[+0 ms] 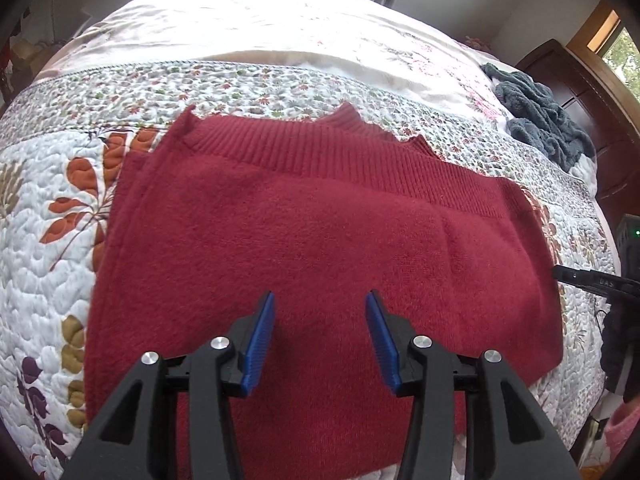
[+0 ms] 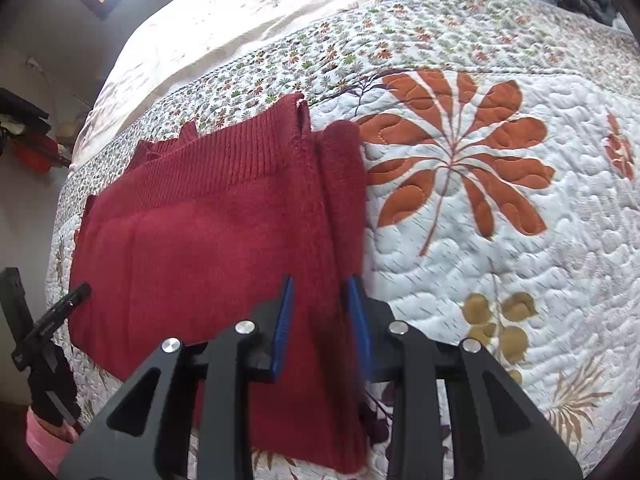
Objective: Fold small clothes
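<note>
Red knit sweater (image 1: 312, 232) lies flat on the bed's quilt (image 1: 48, 208), partly folded, ribbed hem (image 1: 320, 148) at the far edge. Left tongs (image 1: 320, 340) are apart, hovering over the mid panel. Right tongs (image 2: 320, 328) stand apart astride the sweater's folded side edge, not clamped. Fabric looks soft, thick, floppy and grippy; likely best pinched at the doubled edge or ribbing, both layers together.
</note>
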`<control>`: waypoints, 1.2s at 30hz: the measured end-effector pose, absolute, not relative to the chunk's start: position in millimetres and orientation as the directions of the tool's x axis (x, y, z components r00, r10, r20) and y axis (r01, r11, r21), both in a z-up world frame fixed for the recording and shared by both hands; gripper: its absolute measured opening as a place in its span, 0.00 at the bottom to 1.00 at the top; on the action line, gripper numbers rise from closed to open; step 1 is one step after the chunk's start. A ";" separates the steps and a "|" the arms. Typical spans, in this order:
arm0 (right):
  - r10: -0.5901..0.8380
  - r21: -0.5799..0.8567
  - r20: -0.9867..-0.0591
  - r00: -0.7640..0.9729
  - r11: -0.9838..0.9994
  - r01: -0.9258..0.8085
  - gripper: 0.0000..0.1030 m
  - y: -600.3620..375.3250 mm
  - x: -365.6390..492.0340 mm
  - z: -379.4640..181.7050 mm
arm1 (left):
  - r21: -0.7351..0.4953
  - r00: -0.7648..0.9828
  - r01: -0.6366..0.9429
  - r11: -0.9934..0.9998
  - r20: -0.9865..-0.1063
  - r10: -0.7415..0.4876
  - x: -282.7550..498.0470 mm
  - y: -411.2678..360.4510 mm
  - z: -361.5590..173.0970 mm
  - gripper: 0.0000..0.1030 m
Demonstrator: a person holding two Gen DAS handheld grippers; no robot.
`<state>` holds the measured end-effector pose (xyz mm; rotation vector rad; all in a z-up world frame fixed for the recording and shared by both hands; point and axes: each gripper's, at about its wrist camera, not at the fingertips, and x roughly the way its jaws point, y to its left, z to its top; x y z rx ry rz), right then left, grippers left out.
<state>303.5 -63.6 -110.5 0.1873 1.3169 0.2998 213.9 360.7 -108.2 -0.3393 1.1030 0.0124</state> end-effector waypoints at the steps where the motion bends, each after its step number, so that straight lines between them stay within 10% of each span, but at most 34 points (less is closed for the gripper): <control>1: 0.322 0.304 -0.921 0.220 0.946 -0.113 0.10 -62.3 305.5 -111.4 | -0.260 0.449 -0.181 0.948 -0.880 -0.156 216.4 360.3 -111.7 0.46; 17: 0.265 0.260 -0.943 0.202 0.964 -0.052 0.09 -64.9 309.1 -139.0 | -0.256 0.434 -0.193 0.947 -0.888 -0.151 212.6 369.6 -132.3 0.46; 24: 0.363 0.362 -0.898 0.251 0.931 -0.049 0.49 -85.5 290.3 -110.1 | -0.260 0.444 -0.195 0.946 -0.883 -0.151 206.3 368.5 -120.4 0.46; 32: 0.473 0.483 -0.862 0.182 0.875 0.016 0.49 -98.0 284.6 -143.6 | -0.272 0.452 -0.171 0.947 -0.876 -0.170 212.9 353.3 -116.0 0.47; 36: 0.501 0.512 -0.848 0.172 0.859 0.024 0.28 -96.2 288.4 -154.3 | -0.264 0.441 -0.178 0.948 -0.883 -0.163 218.0 354.3 -123.2 0.48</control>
